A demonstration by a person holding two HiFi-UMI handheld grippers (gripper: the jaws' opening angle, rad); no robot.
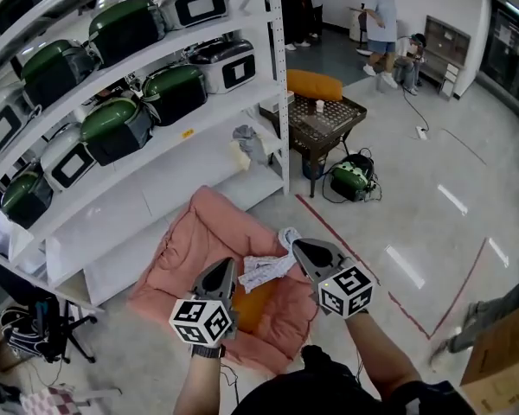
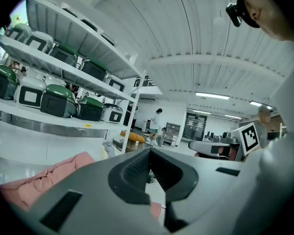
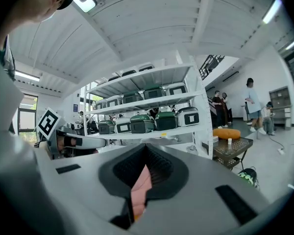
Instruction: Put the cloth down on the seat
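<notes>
Grey left gripper [image 1: 228, 266]: I am pressing its fingers [image 2: 130, 173] fully together. No cloth is showing between them, so this side is carrying nothing that I can see.
Right gripper [image 1: 300, 247]: I am holding its fingers [image 3: 162, 173] all but together, with only a pink sliver showing in the slit. The bunched end of the cloth is sitting at their tips, so I am judging it pinched there.
Cloth [image 1: 264, 271]: pale and patterned, it is stretching from the right tips toward the left ones, over the seat. Whether it is already resting there I cannot tell.
Seat [image 1: 195, 245]: the pink cushion is lying on the floor right below me, with an orange pad [image 1: 255, 308] showing in its hollow.
Risk, one-sided hold: if only one end is being pinched, the other may be drooping and landing crumpled or folded under.
Risk, letting go: the fabric may be clinging to the pads and trailing off the cushion as I am lifting away.
Risk, aim: if I am drifting sideways when I let go, the cloth may be sliding onto the floor.
Shelf [image 1: 156, 180]: it is standing just beyond the seat, so a forward swing risks knocking it.
</notes>
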